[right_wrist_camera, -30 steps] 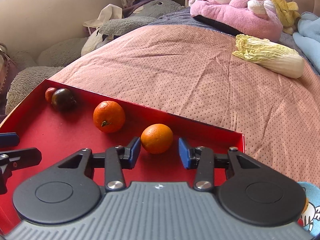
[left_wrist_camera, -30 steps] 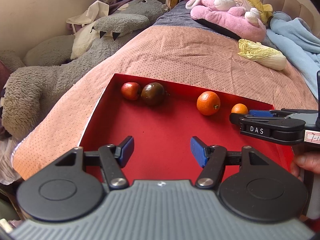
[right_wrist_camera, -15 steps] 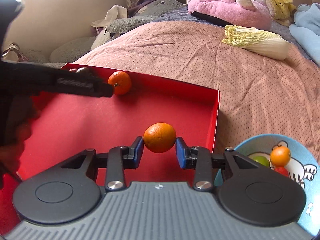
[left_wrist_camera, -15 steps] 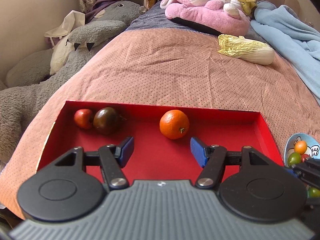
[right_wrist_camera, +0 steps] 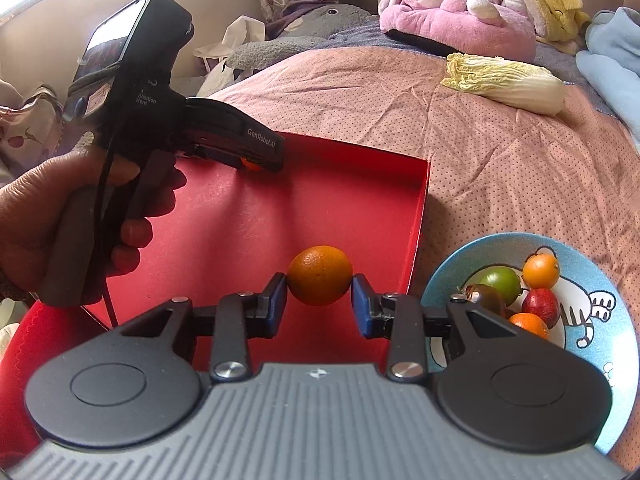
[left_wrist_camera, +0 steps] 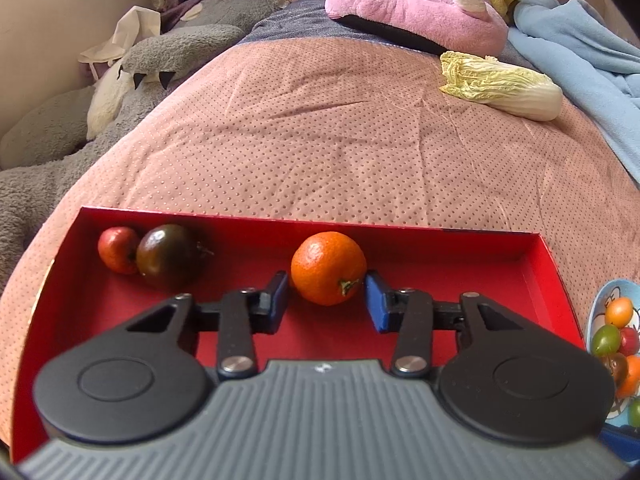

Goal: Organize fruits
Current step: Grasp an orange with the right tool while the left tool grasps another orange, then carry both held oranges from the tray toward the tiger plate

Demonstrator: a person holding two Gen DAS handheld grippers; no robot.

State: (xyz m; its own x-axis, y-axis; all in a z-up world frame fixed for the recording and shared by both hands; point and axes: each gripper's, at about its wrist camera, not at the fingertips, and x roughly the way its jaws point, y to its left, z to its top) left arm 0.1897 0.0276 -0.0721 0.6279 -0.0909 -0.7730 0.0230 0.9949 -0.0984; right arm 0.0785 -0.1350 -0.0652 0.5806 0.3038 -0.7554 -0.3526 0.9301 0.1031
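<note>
A red tray [left_wrist_camera: 440, 280] lies on the pink bedspread. At its far wall sit a small red fruit [left_wrist_camera: 118, 250], a dark tomato [left_wrist_camera: 168, 256] and an orange [left_wrist_camera: 328, 268]. My left gripper [left_wrist_camera: 326, 292] is closing its jaws on that orange, and both blue pads touch its sides. My right gripper [right_wrist_camera: 319, 300] is shut on a second orange [right_wrist_camera: 320, 286], held above the tray's [right_wrist_camera: 280, 208] right part. Just to the right is a blue bowl [right_wrist_camera: 592, 320] with several fruits. In the right wrist view a hand [right_wrist_camera: 60, 220] holds the left gripper over the tray's far edge.
A napa cabbage [left_wrist_camera: 504, 84] lies on the bedspread beyond the tray. A pink plush [left_wrist_camera: 420, 16] and a blue blanket [left_wrist_camera: 580, 52] are at the bed's head. A grey plush toy [left_wrist_camera: 160, 52] lies along the left side. The bowl's rim [left_wrist_camera: 596, 308] touches the tray's right wall.
My left gripper moved forward to the orange at the tray's far wall and its jaws narrowed onto it. My right gripper closed on the other orange, lifted it and carried it right toward the bowl.
</note>
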